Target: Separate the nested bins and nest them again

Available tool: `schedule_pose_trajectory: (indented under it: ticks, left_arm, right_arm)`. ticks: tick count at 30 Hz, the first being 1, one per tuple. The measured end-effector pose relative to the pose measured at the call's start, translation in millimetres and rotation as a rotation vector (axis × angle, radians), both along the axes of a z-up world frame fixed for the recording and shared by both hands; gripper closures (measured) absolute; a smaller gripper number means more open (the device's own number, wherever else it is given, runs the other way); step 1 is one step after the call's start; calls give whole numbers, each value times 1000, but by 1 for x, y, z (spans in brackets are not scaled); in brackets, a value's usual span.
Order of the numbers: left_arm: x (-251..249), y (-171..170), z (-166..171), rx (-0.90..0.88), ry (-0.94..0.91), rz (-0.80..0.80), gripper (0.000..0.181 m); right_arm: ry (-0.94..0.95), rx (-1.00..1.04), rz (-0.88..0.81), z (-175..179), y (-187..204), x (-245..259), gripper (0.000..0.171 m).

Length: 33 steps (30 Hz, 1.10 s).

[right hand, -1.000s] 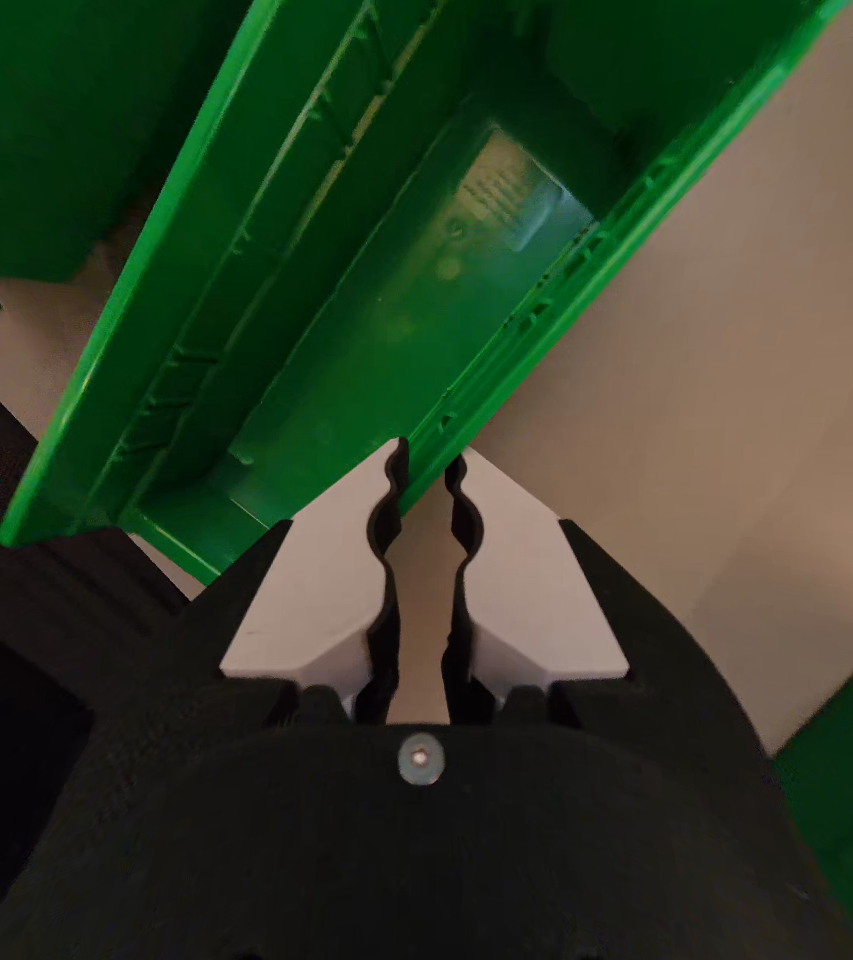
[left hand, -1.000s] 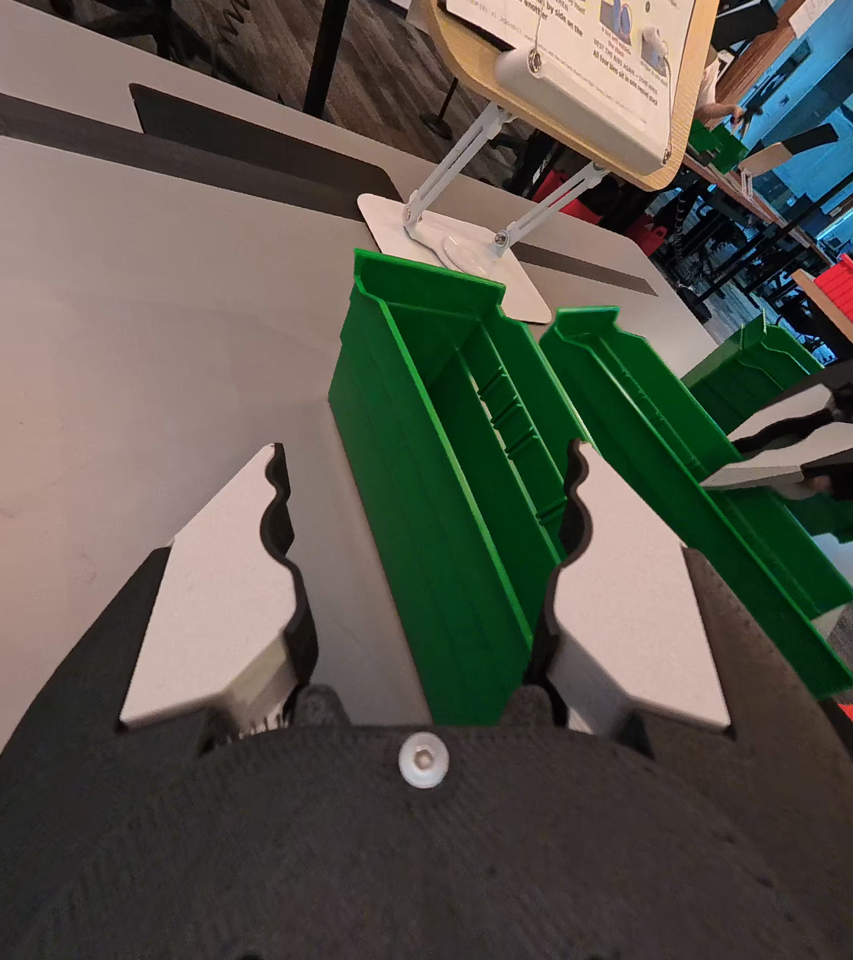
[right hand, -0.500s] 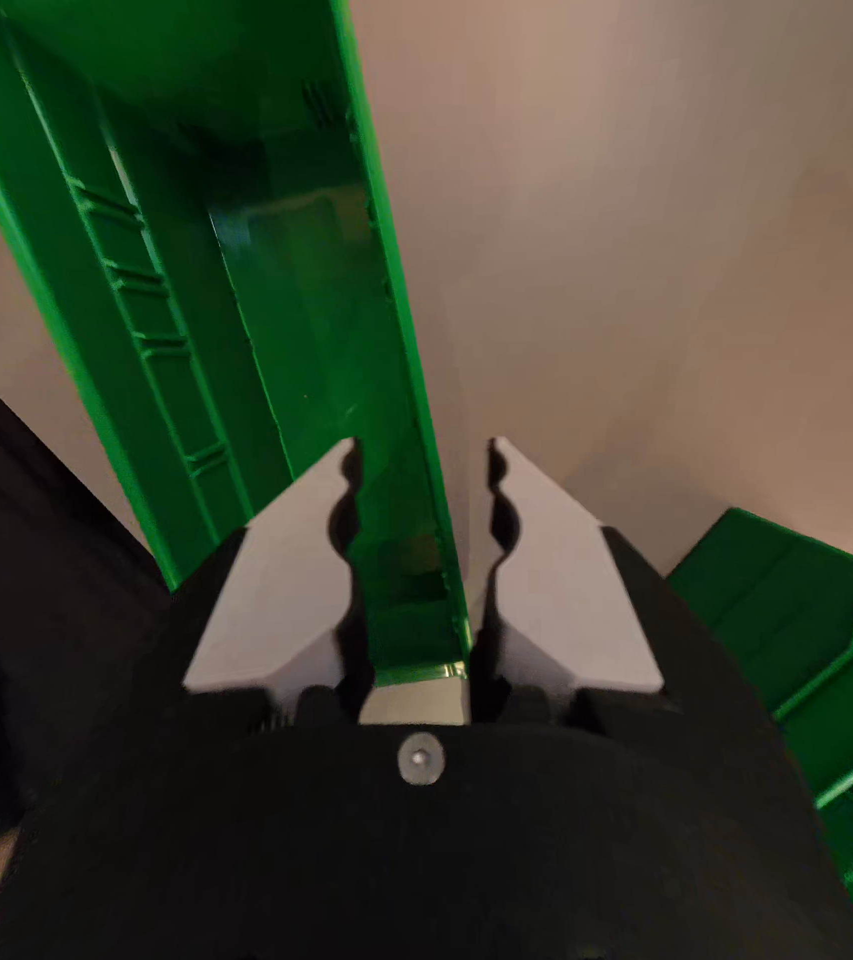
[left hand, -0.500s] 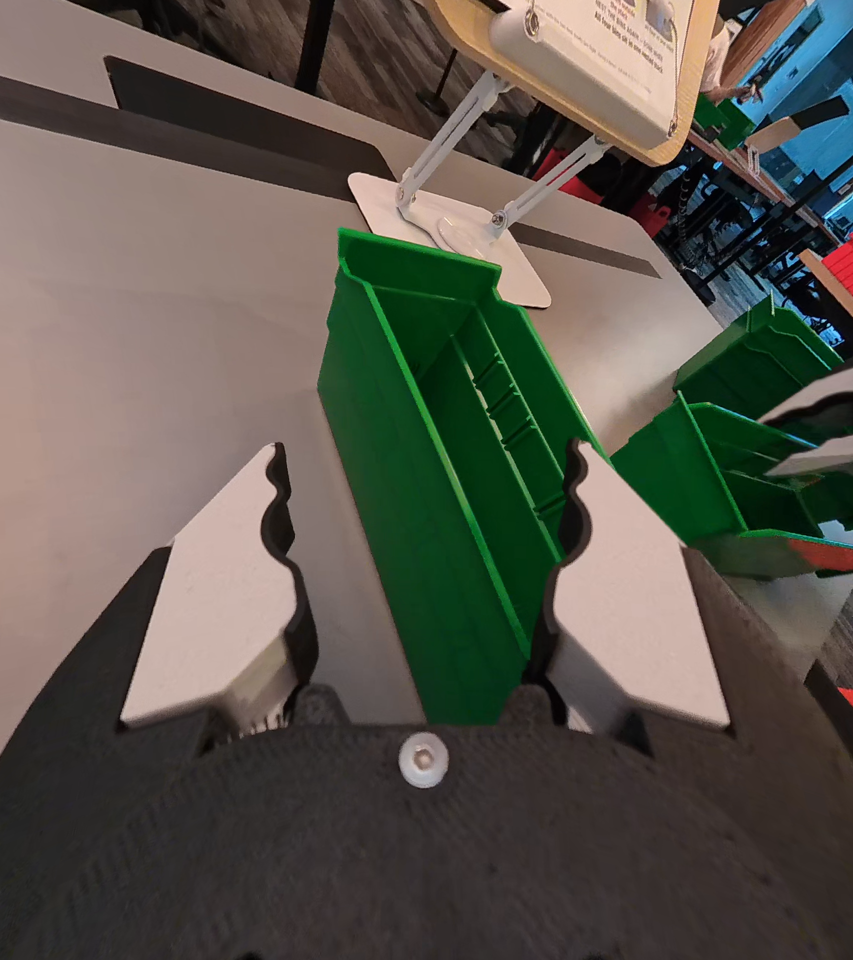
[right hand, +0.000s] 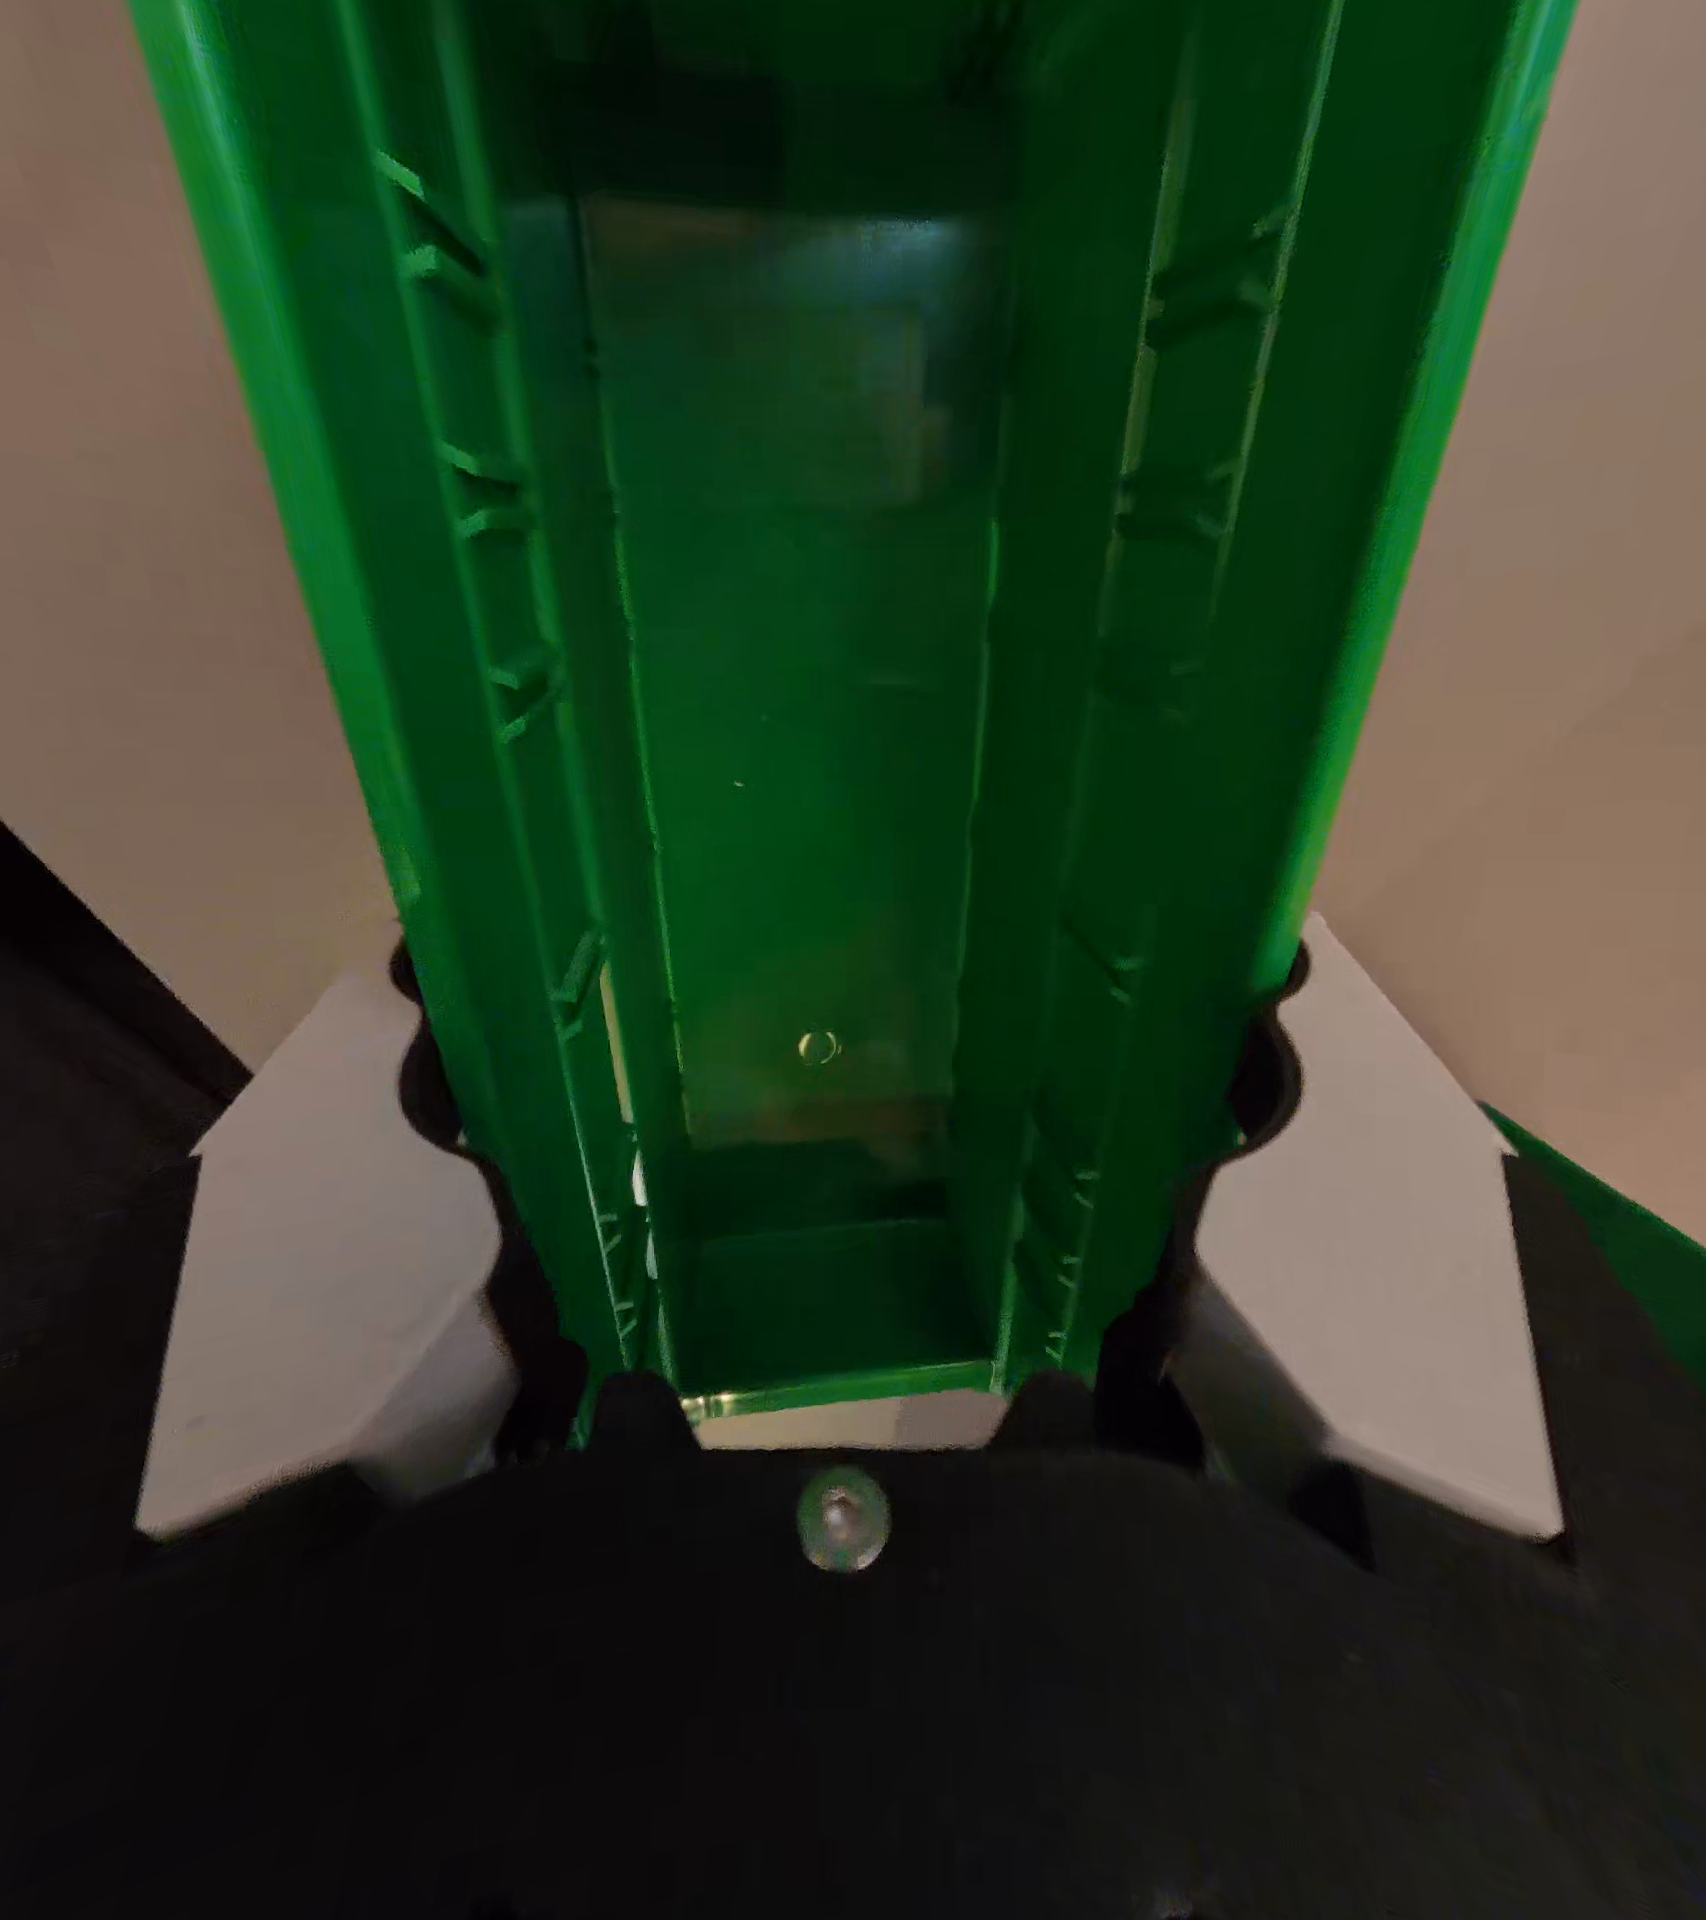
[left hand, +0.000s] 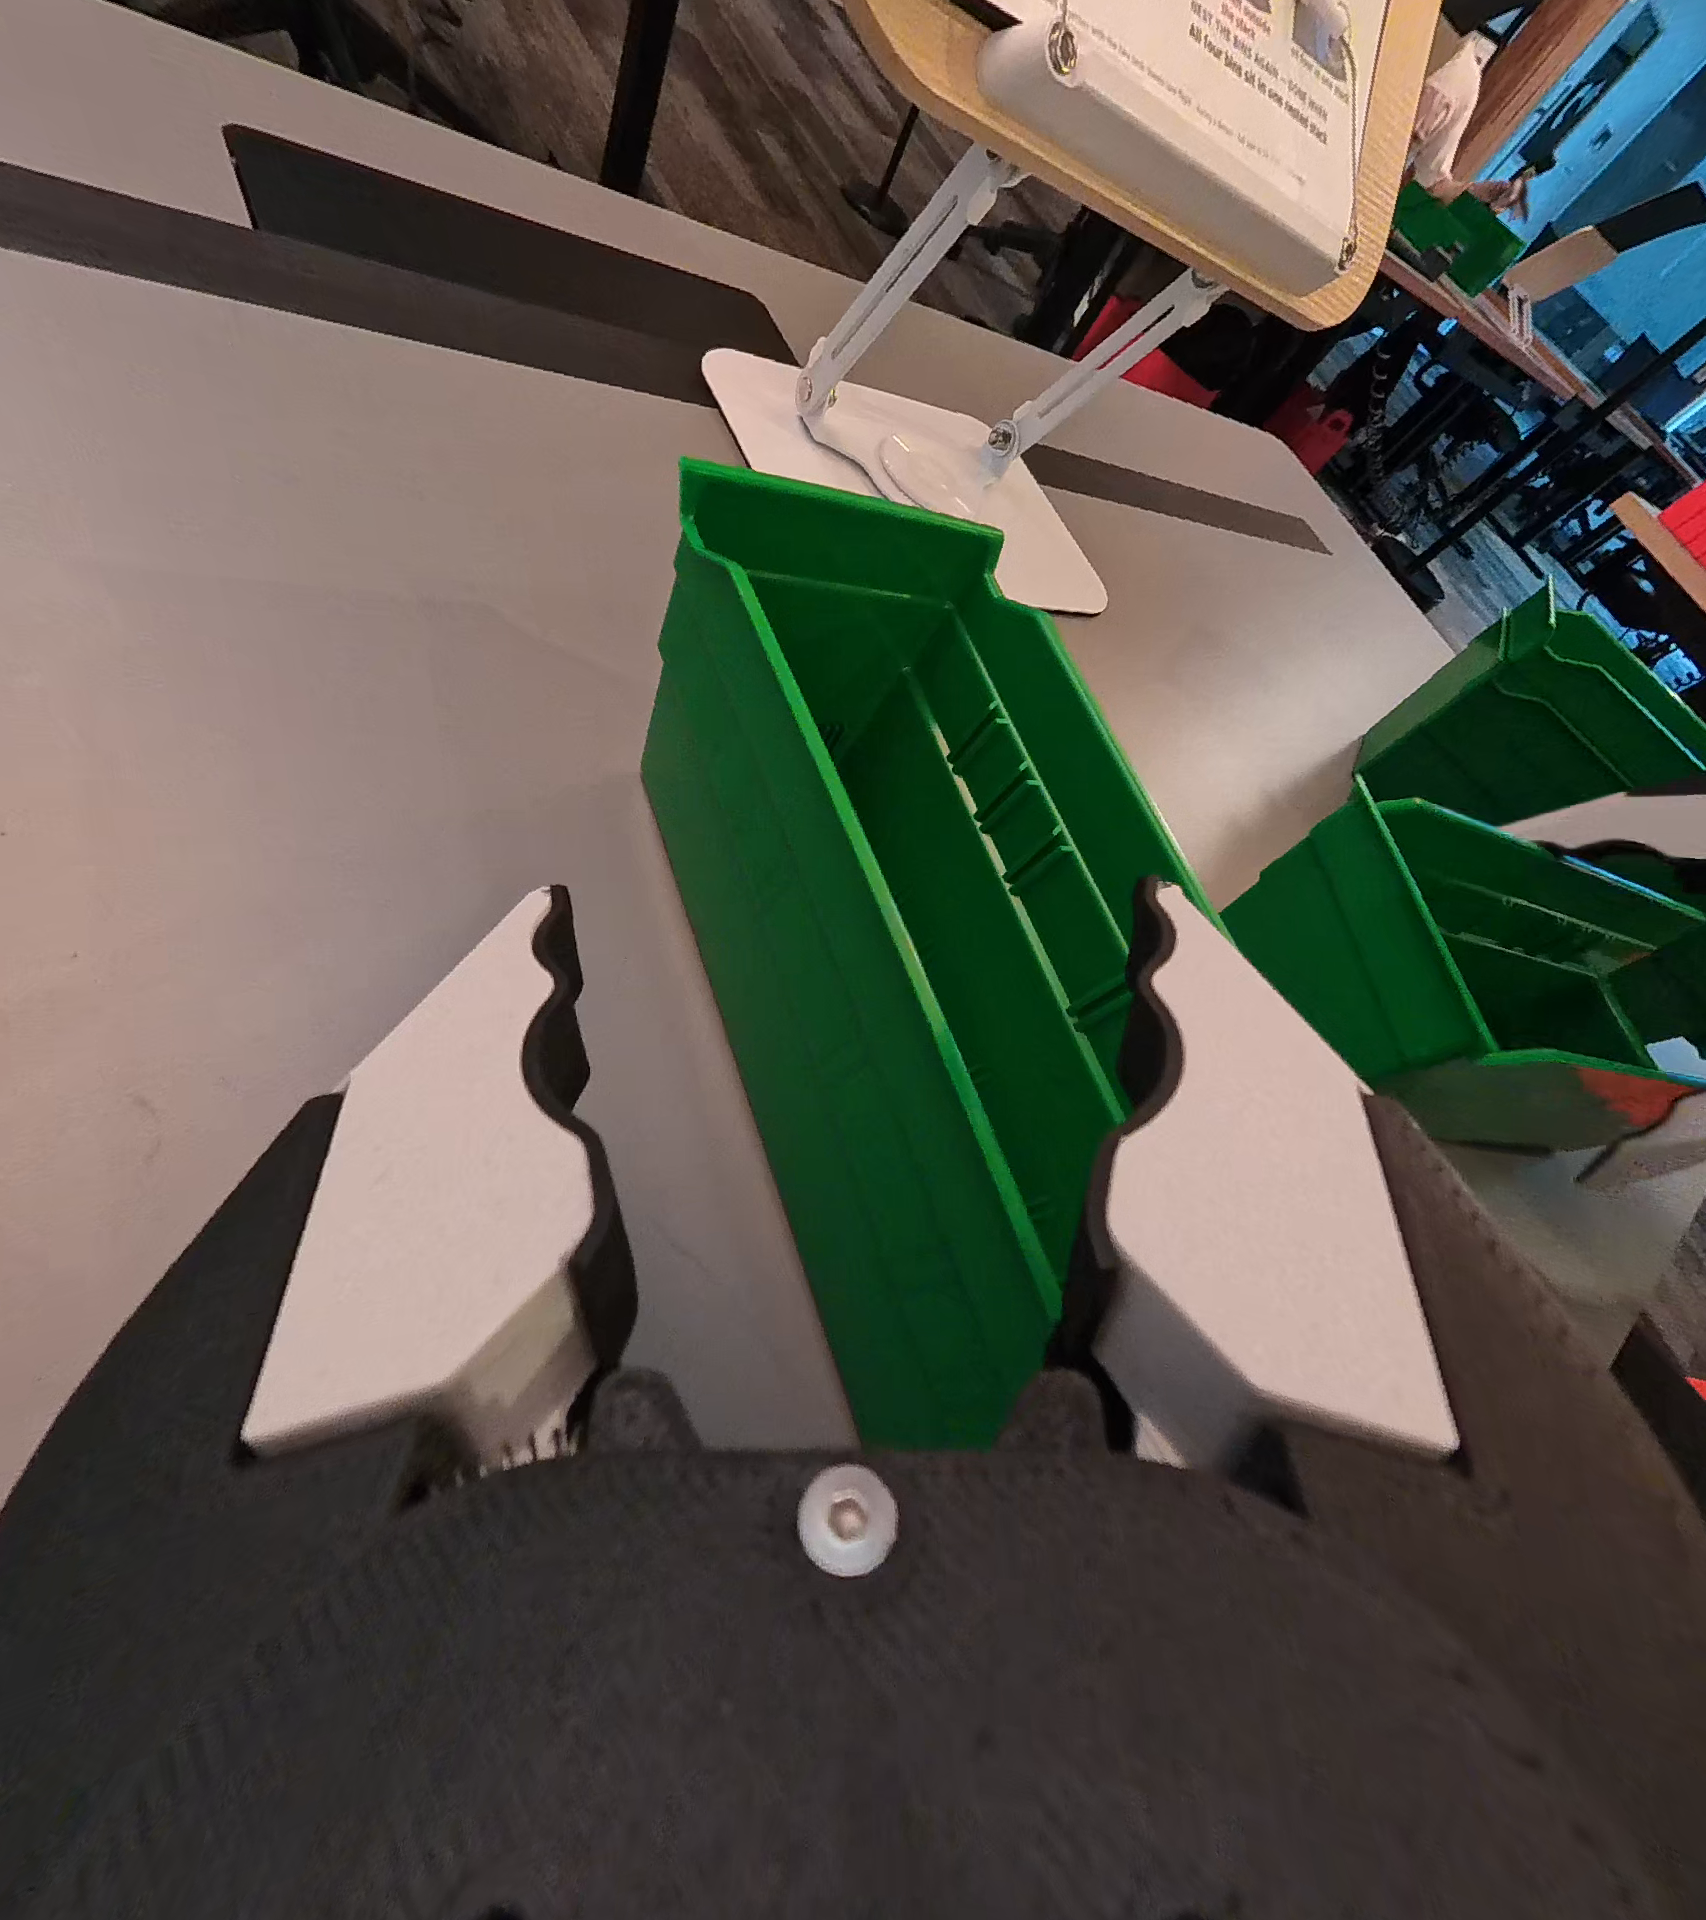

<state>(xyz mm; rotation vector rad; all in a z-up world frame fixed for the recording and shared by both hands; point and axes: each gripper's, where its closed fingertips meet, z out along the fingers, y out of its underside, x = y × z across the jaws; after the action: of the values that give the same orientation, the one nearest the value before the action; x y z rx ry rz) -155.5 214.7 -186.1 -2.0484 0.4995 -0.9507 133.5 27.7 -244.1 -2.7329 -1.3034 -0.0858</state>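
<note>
On the pale table [left hand: 257, 623], a long green bin [left hand: 890, 883] is seen lying lengthwise between the fingers of the left gripper [left hand: 849, 1049], its far end just short of a white stand base [left hand: 932, 468]. That gripper is spread wide, with only its right finger close against the bin's near wall, so nothing is pinched. Toward the table's right edge, a second green bin [left hand: 1431, 966] is straddled across its width by the right gripper [right hand: 849, 1049], whose fingers [right hand: 329, 1174] appear pressed to both outer side walls, though blur leaves firm contact uncertain. A third bin [left hand: 1545, 717] sits just behind.

Thin, glossy moulded plastic is suggested: light, fairly stiff along the length, but with side walls that may flex inward and slip under a squeeze. A hold on one rimmed side wall or the near end lip would likely be safer than one across the open width.
</note>
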Motion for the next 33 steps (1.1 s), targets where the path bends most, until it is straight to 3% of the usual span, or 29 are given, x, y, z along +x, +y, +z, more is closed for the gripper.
schedule_pose_trajectory:
  ticks: [4,7,19,24,33]
  left_arm:
    - [0,1,0,-3,-7,0,78]
    - [2,0,-2,-4,-2,-8,78]
    - [2,0,-3,-8,1,-6,78]
    - [5,-1,-5,-10,6,-15,78]
    - [1,0,-3,-7,-1,-5,78]
  right_arm:
    - [35,5,-12,2,4,1,30]
    - [62,-7,-16,4,4,2,16]
    - [130,-47,2,-3,-4,-4,14]
    - [154,-40,-12,2,-3,-4,39]
    - [178,-51,-60,6,-6,1,55]
